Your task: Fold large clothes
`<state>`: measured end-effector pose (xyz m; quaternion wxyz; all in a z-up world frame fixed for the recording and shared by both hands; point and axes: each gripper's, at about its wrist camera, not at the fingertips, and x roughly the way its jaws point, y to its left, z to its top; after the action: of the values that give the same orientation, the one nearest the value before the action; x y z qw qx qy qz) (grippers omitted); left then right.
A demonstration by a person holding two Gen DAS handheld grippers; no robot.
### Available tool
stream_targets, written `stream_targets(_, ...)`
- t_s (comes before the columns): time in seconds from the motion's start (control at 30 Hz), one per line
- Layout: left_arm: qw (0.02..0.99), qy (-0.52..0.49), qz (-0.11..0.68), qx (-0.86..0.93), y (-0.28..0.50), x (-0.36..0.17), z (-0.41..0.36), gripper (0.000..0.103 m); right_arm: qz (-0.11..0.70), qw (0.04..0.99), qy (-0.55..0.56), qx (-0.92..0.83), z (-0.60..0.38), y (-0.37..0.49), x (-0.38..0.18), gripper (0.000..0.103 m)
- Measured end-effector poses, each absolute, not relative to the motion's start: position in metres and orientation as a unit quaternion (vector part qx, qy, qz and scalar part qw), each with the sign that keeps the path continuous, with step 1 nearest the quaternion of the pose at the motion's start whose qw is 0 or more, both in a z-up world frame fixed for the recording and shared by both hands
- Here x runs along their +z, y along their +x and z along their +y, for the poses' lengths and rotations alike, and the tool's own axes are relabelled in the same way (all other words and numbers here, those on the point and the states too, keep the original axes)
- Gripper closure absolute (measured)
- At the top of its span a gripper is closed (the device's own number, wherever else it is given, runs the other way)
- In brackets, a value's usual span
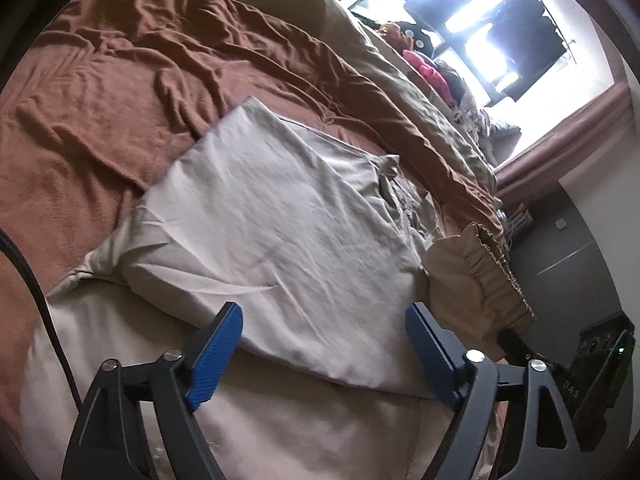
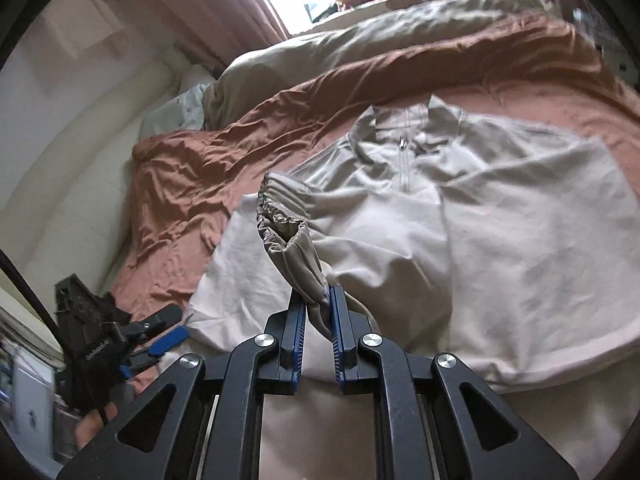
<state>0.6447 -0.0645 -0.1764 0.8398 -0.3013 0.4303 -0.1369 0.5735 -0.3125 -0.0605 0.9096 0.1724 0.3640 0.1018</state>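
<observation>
A pale beige zip-neck jacket (image 2: 500, 220) lies spread on the bed, collar (image 2: 424, 114) and zip (image 2: 405, 164) toward the far side. My right gripper (image 2: 318, 294) is shut on its sleeve (image 2: 298, 256), pinched just below the gathered elastic cuff (image 2: 280, 208), which stands lifted above the jacket body. In the left wrist view that cuff (image 1: 484, 276) hangs at the right. My left gripper (image 1: 323, 312) is open over the jacket (image 1: 280, 220), with the cloth lying below the blue pads and nothing gripped. It also appears at the jacket's left edge as the left gripper (image 2: 170, 326).
The jacket rests on a wrinkled brown sheet (image 1: 120, 100). A beige duvet (image 2: 360, 40) is bunched along the far side under a bright window (image 1: 480, 20), with a heap of clothes (image 1: 424, 68) on the sill. A pillow (image 2: 176, 112) lies by the wall.
</observation>
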Motion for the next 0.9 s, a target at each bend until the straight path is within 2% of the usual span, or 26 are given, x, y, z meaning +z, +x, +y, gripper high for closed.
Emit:
stream_targets(0.1,0.838,-0.294,0.436,-0.141,0.646,-0.179,-0.073,0.015,0.39,0.894,0.18,0.124,-0.31,0.581,-0.066,0.081)
stream_targets(0.23,0.835,-0.287,0.446,-0.146,0.648,-0.183,-0.077,0.014,0.374,0.899,0.171,0.153,-0.3,0.585,-0.066,0.079)
stream_targets(0.33,0.839,-0.283,0.441,-0.143,0.648,-0.181,-0.076,0.006,0.376,0.901,0.158,0.152,-0.299,0.59,-0.074,0.077)
stream_targets(0.37,0.842,-0.282,0.438,-0.142,0.648,-0.18,-0.076,0.003,0.379,0.9,0.157,0.146,-0.301,0.591,-0.077,0.052)
stream_targets(0.4,0.843,-0.281,0.436,-0.141,0.648,-0.179,-0.076,0.002,0.38,0.9,0.157,0.141,-0.303,0.591,-0.079,0.007)
stream_targets(0.43,0.844,-0.28,0.435,-0.141,0.648,-0.18,-0.077,0.002,0.378,0.903,0.156,0.134,-0.306,0.59,-0.079,0.0)
stream_targets(0.8,0.844,-0.236,0.452,-0.166,0.661,-0.192,-0.129,0.003,0.37,0.92,0.132,-0.012,-0.4,0.537,-0.074,0.0)
stream_targets(0.83,0.843,-0.229,0.457,-0.166,0.662,-0.195,-0.134,0.005,0.37,0.919,0.131,-0.031,-0.412,0.531,-0.073,0.0)
stream_targets(0.9,0.84,-0.217,0.467,-0.17,0.663,-0.201,-0.141,0.021,0.37,0.917,0.129,-0.07,-0.437,0.52,-0.073,0.0)
